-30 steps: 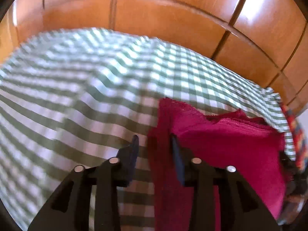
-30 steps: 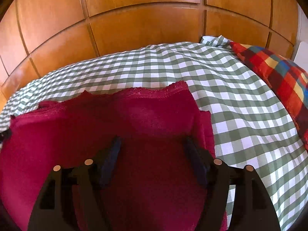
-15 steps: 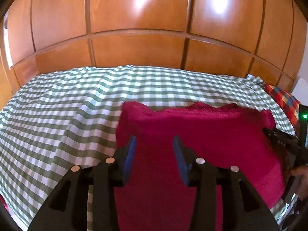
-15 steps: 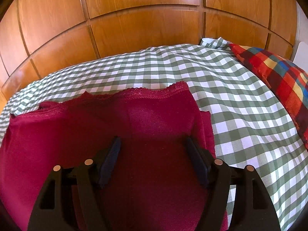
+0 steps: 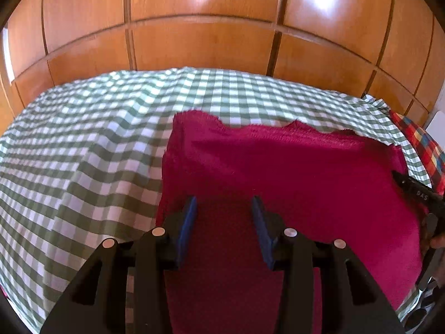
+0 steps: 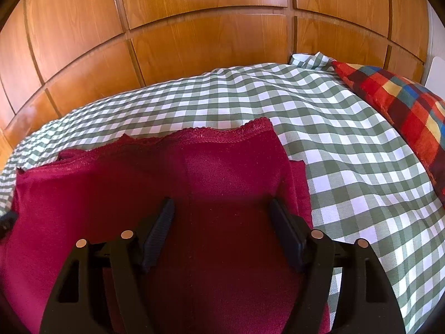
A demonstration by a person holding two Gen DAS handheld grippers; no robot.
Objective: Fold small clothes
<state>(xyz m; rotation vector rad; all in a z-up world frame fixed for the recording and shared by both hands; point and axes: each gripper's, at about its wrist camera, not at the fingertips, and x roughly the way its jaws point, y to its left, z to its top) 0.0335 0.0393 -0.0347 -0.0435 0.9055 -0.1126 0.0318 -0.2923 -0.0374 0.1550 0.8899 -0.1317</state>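
A dark red knit garment [image 5: 292,172] lies folded flat on the green-and-white checked bedsheet [image 5: 83,150]; its lace-trimmed edge faces the far side. It also shows in the right wrist view [image 6: 172,183]. My left gripper [image 5: 224,203] is open and empty, hovering over the garment's left part. My right gripper [image 6: 221,206] is open wide and empty, over the garment's right part near its right edge. The right gripper's black body shows at the right edge of the left wrist view [image 5: 422,194].
The checked sheet [image 6: 347,144] covers the bed. A multicolour plaid pillow [image 6: 403,105] lies at the right end. Wooden wardrobe panels [image 6: 208,41] stand right behind the bed.
My left gripper has swung from the bare sheet rightward and now sits over the garment's left part, facing the wardrobe squarely. My right gripper has stayed still and open.
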